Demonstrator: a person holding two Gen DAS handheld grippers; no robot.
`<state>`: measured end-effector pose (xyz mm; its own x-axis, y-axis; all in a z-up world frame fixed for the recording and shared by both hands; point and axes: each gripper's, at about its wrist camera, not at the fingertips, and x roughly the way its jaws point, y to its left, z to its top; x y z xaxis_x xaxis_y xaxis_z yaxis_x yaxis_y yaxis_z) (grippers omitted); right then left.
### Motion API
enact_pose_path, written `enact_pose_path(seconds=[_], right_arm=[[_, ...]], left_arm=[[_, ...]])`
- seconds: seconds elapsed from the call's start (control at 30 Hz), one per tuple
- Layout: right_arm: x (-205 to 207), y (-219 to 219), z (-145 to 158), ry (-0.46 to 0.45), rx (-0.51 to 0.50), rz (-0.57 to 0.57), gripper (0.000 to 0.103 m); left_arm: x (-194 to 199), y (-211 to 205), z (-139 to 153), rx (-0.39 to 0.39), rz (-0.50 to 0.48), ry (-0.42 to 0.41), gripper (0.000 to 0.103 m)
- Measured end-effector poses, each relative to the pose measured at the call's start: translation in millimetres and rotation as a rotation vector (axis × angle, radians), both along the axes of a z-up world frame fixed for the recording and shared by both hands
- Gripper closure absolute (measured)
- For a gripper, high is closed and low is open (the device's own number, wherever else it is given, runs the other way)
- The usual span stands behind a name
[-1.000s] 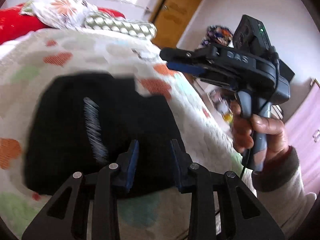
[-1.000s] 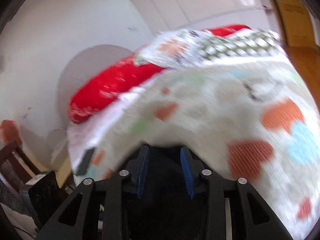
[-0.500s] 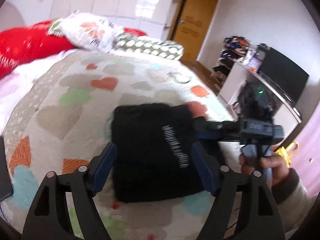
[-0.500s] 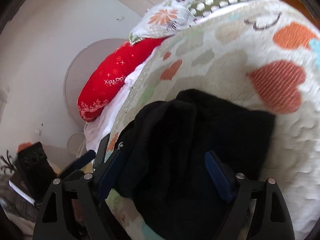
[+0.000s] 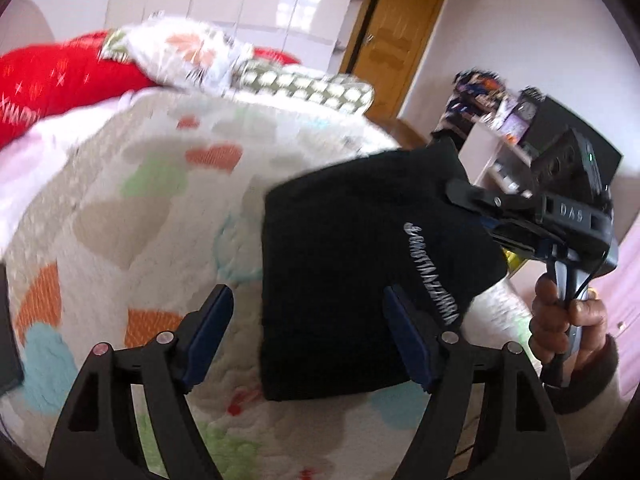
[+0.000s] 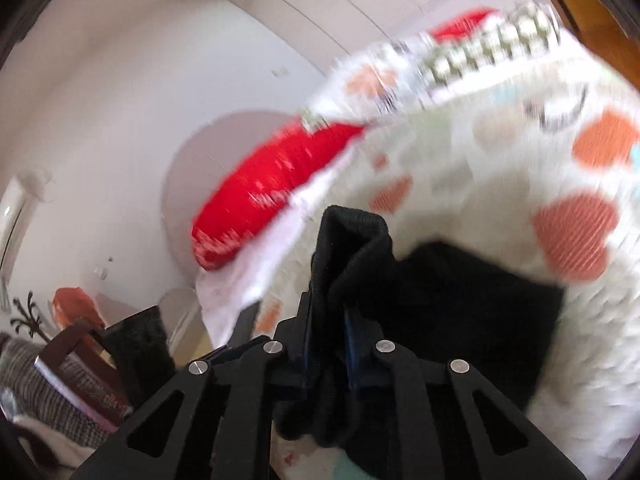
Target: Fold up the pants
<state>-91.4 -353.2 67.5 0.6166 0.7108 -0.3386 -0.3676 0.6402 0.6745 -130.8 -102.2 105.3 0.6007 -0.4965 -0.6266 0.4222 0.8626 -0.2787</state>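
The folded black pants (image 5: 352,264) with white lettering hang partly lifted over the heart-patterned quilt (image 5: 132,208). My right gripper (image 5: 472,216) is shut on their right edge and holds that side up. In the right wrist view the black cloth (image 6: 352,256) is bunched between the closed blue pads (image 6: 308,336) of the right gripper (image 6: 326,332). My left gripper (image 5: 308,316) is open and empty, just in front of the pants' near edge, its right finger (image 5: 404,328) over the cloth.
Red pillow (image 5: 52,80), floral pillow (image 5: 184,52) and checked pillow (image 5: 304,84) lie at the bed's far end. A wooden door (image 5: 392,36) and a cluttered shelf (image 5: 500,120) stand at the right. A chair with clothes (image 6: 64,368) stands left of the bed.
The right gripper has shut on the pants' right edge and lifted it off the quilt. The left gripper stays open and has shifted left of the pants.
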Motion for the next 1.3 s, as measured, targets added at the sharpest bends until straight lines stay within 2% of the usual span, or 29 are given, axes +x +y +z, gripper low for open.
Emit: enact_pose_path(seconds=[0.1, 0.2, 0.27, 0.3, 0.33, 0.4, 0.47, 0.53, 0.63, 0.73, 0.9, 1.03, 1.3], right_arm=[[-17, -23, 0, 0.014, -0.074, -0.077, 0.09], [-13, -33, -40, 0.15, -0.159, -0.128, 0.09], [-8, -34, -65, 0.216, -0.199, -0.144, 0.083], [-6, -36, -74, 0.241, -0.199, -0.162, 0.077], [-5, -41, -79, 0.259, -0.167, -0.179, 0.065], [-7, -51, -74, 0.277, -0.139, -0.214, 0.051], [-12, -62, -55, 0.232, -0.177, -0.256, 0.051], [-15, -63, -34, 0.181, -0.232, -0.246, 0.05], [-4, -40, -8, 0.095, -0.258, -0.178, 0.047], [28, -1, 1, 0.041, -0.341, -0.111, 0.045], [96, 60, -19, 0.066, -0.505, -0.003, 0.045], [133, 86, -57, 0.154, -0.64, 0.014, 0.048], [155, 77, -67, 0.18, -0.6, -0.053, 0.044]], left_arm=[[-1, -14, 3, -0.015, -0.037, -0.012, 0.02], [7, -35, -19, 0.026, -0.071, 0.038, 0.02], [15, -48, -41, 0.08, -0.076, 0.088, 0.02], [19, -52, -51, 0.11, -0.07, 0.126, 0.02], [21, -52, -57, 0.112, -0.065, 0.151, 0.02], [20, -46, -54, 0.091, -0.056, 0.155, 0.02], [17, -42, -43, 0.105, -0.04, 0.111, 0.02], [14, -39, -31, 0.112, -0.025, 0.069, 0.02], [16, -39, -25, 0.076, -0.019, 0.061, 0.02], [19, -43, -35, 0.087, -0.009, 0.081, 0.02], [21, -43, -59, 0.091, -0.002, 0.153, 0.02], [25, -40, -67, 0.064, 0.002, 0.175, 0.019], [27, -42, -72, 0.049, -0.002, 0.195, 0.016]])
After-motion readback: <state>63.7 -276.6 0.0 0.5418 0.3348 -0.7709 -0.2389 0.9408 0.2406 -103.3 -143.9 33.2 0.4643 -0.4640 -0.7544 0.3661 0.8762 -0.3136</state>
